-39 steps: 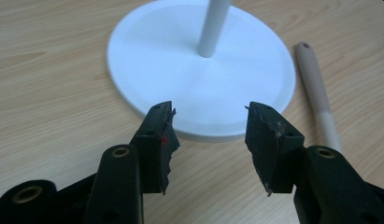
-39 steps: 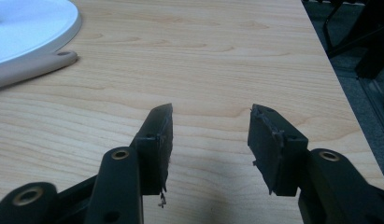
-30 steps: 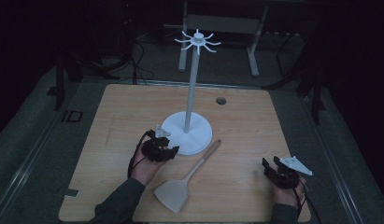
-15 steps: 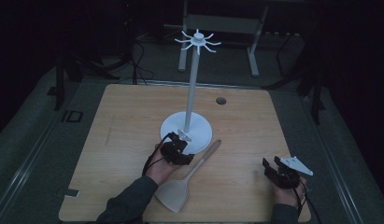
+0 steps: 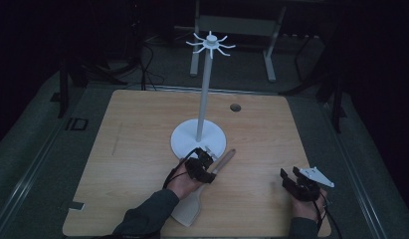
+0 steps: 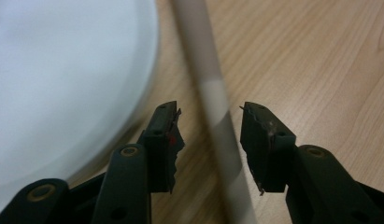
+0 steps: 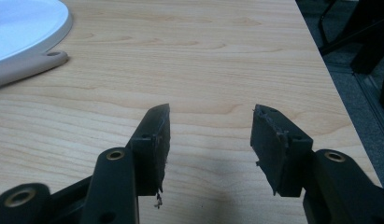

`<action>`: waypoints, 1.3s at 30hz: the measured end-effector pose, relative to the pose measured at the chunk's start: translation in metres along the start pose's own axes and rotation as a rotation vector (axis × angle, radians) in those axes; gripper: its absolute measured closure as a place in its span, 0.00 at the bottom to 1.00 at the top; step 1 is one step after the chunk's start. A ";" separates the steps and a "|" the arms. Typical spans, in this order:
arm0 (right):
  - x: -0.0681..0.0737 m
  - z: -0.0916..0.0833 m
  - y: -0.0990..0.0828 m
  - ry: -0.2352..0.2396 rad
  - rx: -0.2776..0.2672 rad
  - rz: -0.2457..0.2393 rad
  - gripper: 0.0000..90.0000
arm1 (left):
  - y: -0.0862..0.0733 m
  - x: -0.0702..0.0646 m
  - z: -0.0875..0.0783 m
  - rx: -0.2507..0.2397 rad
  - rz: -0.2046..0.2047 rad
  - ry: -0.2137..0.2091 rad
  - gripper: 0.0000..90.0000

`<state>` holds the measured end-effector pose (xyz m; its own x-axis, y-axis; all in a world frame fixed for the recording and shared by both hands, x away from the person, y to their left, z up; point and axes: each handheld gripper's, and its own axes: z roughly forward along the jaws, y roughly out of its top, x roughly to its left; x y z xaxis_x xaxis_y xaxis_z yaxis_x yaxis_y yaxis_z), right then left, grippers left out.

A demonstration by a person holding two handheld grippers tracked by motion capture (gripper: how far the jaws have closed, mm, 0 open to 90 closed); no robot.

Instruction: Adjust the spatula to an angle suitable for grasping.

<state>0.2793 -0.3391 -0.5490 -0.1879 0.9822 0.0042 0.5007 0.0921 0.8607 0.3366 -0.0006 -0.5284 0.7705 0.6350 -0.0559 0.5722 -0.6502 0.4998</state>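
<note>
Wooden desk [image 5: 142,149], dim room, spatula [image 6: 216,112] handle between your left gripper [image 6: 209,135] jaws, just closing, pads not yet touching, near front edge, blade hidden under your forearm, right gripper [image 7: 209,140] open, empty.

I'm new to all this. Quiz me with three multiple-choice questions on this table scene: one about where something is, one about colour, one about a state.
1. Where does the pale spatula with the long handle lie?
A. on the wooden table, near the white stand's round base
B. hung on the stand's top hooks
C. on the floor

2. What colour is the tall stand?
A. red
B. white
C. black

3. How does the left gripper stand at the spatula's handle?
A. clamped tight on it
B. far from it
C. jaws astride it, gaps on both sides

Answers: 1 A, the high view shows it flat on the tabletop; 2 B, pole and base are white; 3 C, the left gripper view shows the handle between the jaws, untouched.
</note>
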 end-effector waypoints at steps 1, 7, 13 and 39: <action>0.000 0.000 0.000 -0.001 -0.001 0.000 0.52 | 0.001 -0.001 0.002 0.011 0.016 0.000 0.66; -0.001 0.000 0.000 -0.002 -0.004 0.005 0.52 | 0.001 -0.004 0.006 0.045 0.050 0.006 0.79; -0.001 -0.001 0.000 -0.001 -0.005 0.006 0.52 | 0.000 -0.007 0.002 0.083 0.134 -0.009 0.81; -0.001 0.000 -0.002 0.003 0.004 0.012 0.51 | -0.025 0.001 -0.015 0.185 0.265 -0.072 0.81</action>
<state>0.2781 -0.3400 -0.5504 -0.1845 0.9827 0.0156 0.5065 0.0814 0.8584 0.3189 0.0227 -0.5282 0.9136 0.4066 -0.0092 0.3852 -0.8578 0.3404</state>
